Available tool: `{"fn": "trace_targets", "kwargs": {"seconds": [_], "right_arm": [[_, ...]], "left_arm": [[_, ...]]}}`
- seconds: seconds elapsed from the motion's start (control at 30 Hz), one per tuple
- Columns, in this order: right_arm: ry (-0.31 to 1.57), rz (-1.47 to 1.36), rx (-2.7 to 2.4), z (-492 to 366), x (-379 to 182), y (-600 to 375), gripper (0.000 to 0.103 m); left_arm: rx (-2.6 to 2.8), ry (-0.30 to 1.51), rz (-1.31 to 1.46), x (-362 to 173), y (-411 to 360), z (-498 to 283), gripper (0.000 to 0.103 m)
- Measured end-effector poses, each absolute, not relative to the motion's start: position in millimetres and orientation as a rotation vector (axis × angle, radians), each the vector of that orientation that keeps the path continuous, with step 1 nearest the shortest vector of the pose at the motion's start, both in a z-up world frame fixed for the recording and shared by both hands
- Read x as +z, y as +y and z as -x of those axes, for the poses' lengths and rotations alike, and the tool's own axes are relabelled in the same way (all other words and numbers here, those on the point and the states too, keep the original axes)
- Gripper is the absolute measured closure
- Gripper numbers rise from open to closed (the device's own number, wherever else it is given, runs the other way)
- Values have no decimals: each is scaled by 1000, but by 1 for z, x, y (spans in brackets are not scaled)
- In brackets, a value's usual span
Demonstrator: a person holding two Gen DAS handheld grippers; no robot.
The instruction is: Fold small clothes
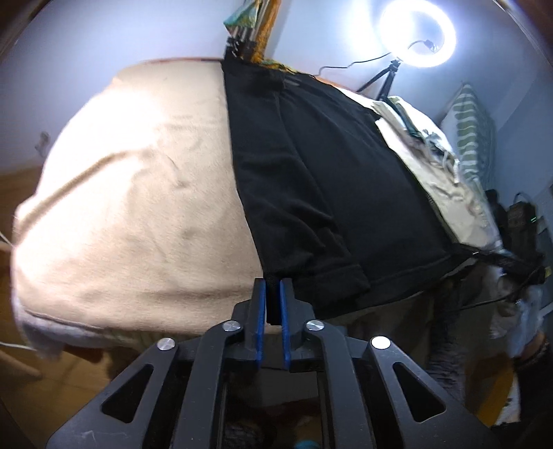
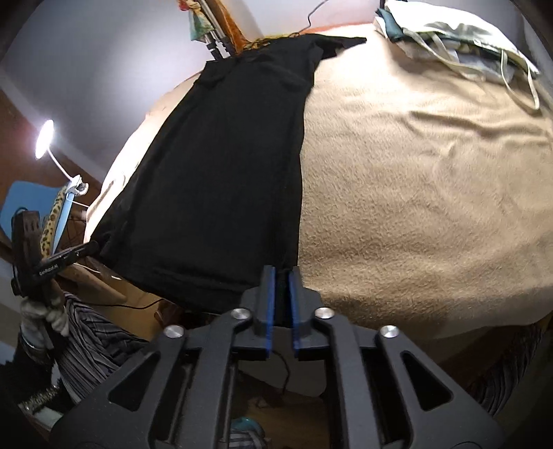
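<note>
Both tools, left tool [image 1: 273, 297] and right tool [image 2: 281, 286], are pinching the hem corners of the black garment [image 1: 321, 179] lying on the blanket-covered bed [image 1: 121, 193]; uneven lifting is likely skewing the fold.

I see open tan blanket [image 2: 414, 179] right of the black garment [image 2: 221, 165]; passage free there. Far right corner blocked by a pile of light clothes [image 2: 459, 41]. Left wrist view: bare blanket left of garment; ring light [image 1: 416, 32] stands beyond far edge.
</note>
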State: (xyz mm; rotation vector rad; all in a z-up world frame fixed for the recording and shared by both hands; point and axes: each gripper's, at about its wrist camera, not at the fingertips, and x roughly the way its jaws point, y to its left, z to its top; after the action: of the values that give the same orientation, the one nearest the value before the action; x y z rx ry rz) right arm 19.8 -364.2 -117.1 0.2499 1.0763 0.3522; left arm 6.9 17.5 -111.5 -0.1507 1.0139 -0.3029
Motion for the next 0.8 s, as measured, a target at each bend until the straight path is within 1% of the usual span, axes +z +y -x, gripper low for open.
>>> {"fn": "trace_targets", "kwargs": {"seconds": [0.03, 0.07, 0.2, 0.33, 0.53, 0.7, 0.8], "right_arm": [[1057, -254, 353, -20, -112, -368, 64], [1035, -258, 353, -20, -107, -373, 58], [958, -318, 364, -31, -86, -397, 57], [900, -355, 361, -54, -71, -415, 57], [868, -376, 376, -94, -60, -435, 57], [859, -351, 379, -120, -56, -456, 57], [856, -352, 382, -133, -53, -473, 49]], "left_arm": [[-297, 996, 136, -108, 17, -4, 94], [-290, 967, 122, -101, 16, -2, 94], [-320, 861, 87, -78, -4, 5, 94], [-455, 809, 55, -71, -53, 3, 93], [-638, 868, 33, -95, -135, -8, 94], [-717, 875, -25, -108, -189, -14, 94], [-761, 885, -62, -114, -216, -16, 94]]}}
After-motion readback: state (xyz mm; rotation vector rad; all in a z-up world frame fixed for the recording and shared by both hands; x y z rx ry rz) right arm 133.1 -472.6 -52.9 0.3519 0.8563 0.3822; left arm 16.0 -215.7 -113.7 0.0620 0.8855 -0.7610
